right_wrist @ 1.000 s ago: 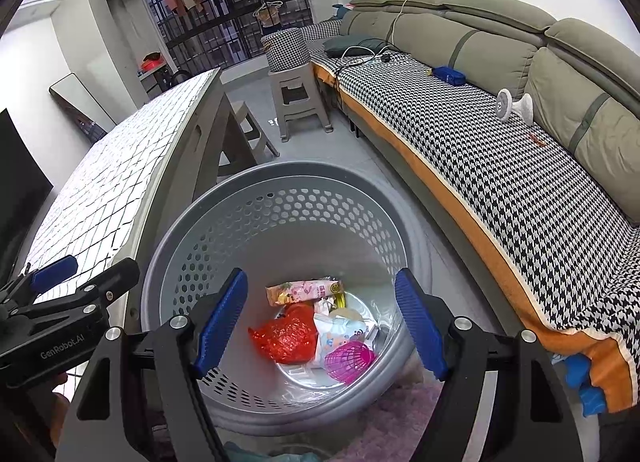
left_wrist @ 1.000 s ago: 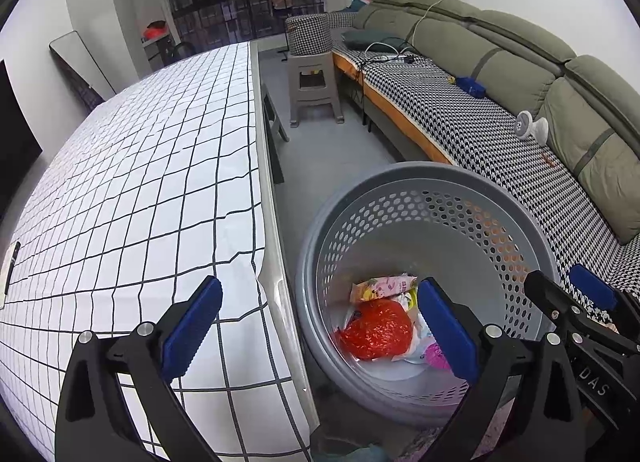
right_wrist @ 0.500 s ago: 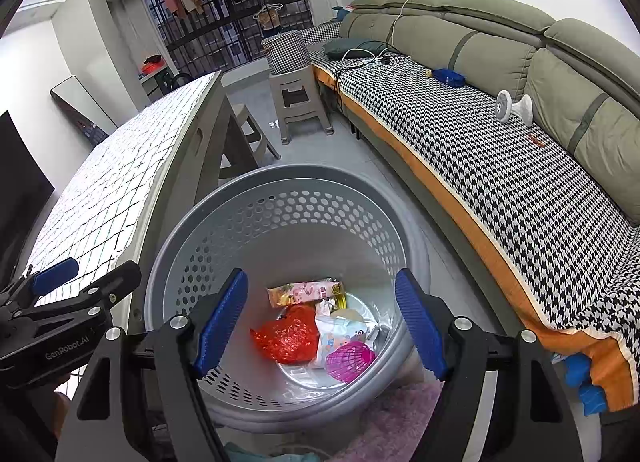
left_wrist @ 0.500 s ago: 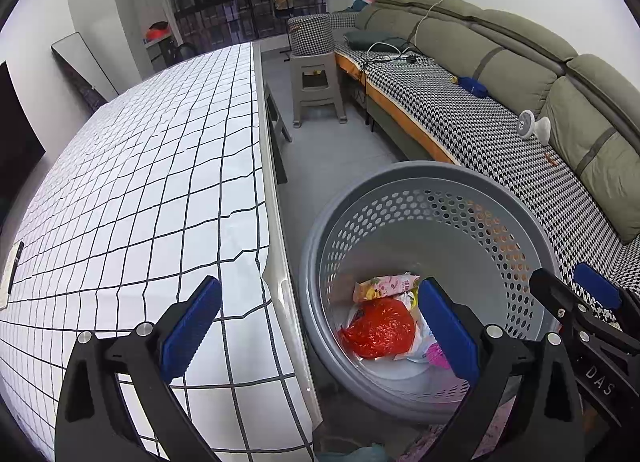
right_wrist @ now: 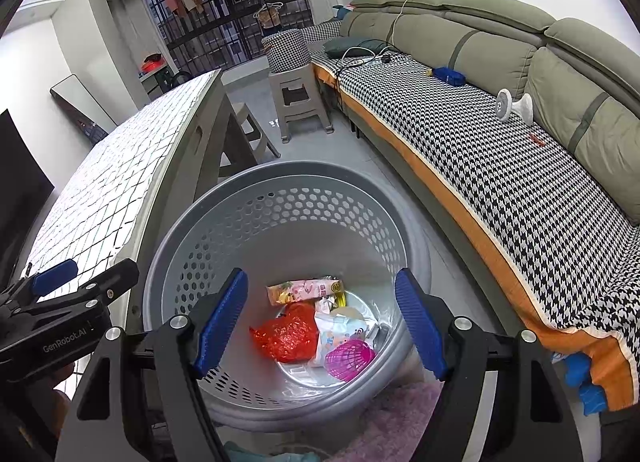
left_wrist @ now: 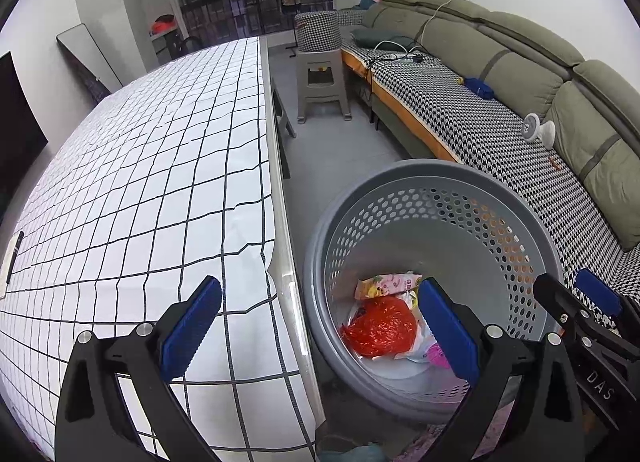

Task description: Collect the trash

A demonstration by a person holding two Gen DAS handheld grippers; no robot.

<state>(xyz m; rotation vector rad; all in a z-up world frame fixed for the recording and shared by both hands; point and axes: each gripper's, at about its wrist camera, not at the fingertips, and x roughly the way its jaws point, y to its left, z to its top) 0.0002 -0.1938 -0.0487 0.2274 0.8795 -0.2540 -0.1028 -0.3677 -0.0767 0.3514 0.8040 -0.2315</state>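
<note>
Left claw (left_wrist: 320, 326): spread wide, empty, straddling bench (left_wrist: 132, 182) edge.
Right claw (right_wrist: 320, 318): wide apart, empty, above basket (right_wrist: 280, 178).
Trash (right_wrist: 286, 336): lay at basket bottom, right of bench.
Risk: possible rim knock, tipping basket.

Basket (right_wrist: 288, 178) mouth open beside table (left_wrist: 160, 166)

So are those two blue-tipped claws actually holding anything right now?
No, nothing is held. The left gripper and the right gripper are both open, with empty space between their fingers. The trash, like the red bag, lies loose in the grey basket.
</note>
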